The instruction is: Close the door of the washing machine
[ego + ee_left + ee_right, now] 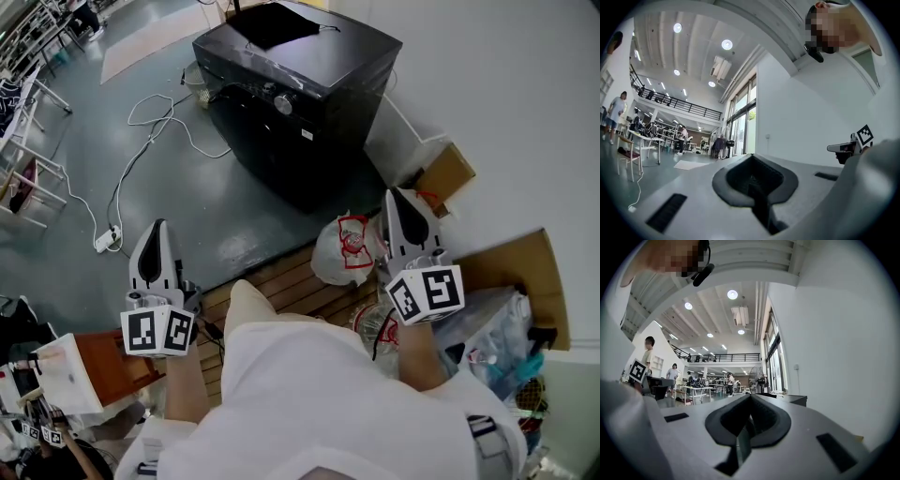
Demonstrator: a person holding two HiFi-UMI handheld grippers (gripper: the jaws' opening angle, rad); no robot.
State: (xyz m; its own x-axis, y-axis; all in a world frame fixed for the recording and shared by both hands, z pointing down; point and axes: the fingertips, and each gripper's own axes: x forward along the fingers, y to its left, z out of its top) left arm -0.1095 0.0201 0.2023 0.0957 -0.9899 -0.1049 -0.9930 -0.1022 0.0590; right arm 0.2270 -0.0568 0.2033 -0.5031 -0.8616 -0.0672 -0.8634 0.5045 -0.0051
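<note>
The black washing machine (281, 94) stands on the grey floor at the top centre of the head view, with a knob on its control strip and a dark cloth on its lid. Its front is dark and looks flush; no door stands out from it. My left gripper (157, 230) is held level at the lower left, well short of the machine, jaws shut and empty (752, 157). My right gripper (398, 197) is level at the right, also shut on nothing (750, 399). A corner of the machine's top (787, 399) shows past its jaws.
A white cable and power strip (105, 240) lie on the floor to the left of the machine. A knotted plastic bag (345, 248), cardboard (445, 173) and a wooden pallet (281, 281) sit near my feet. A white wall runs along the right. People stand far off in the hall.
</note>
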